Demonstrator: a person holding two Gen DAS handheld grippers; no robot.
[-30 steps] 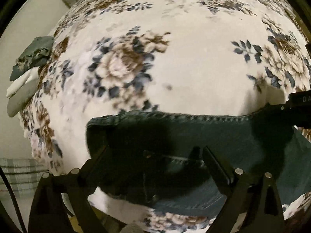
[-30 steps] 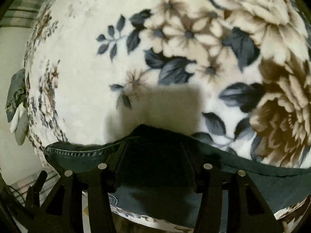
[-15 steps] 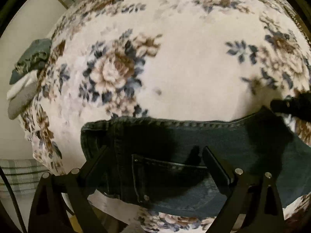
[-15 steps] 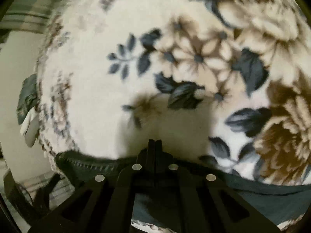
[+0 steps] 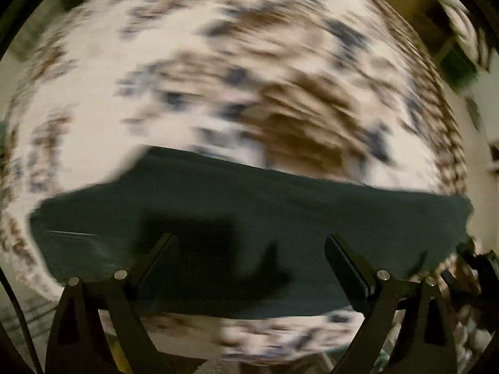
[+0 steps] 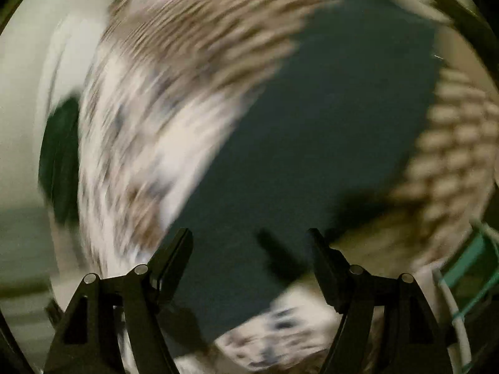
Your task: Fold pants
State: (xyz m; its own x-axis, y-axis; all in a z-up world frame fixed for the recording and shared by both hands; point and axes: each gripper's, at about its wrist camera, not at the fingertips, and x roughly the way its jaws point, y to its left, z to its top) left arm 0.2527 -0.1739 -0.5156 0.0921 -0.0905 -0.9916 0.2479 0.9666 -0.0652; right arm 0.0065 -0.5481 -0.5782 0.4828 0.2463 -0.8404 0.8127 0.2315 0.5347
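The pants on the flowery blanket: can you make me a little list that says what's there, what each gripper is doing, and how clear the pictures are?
pants: dark denim pants, lying spread on the blanket
blanket: cream with brown and blue flowers
left hand-held gripper: jaws wide apart, above the pants, nothing pinched
right hand-held gripper: jaws opening, above the pants, nothing between them
picture clarity: both views smeared by motion, so seams and pockets cannot be made out
folded yet: cannot tell
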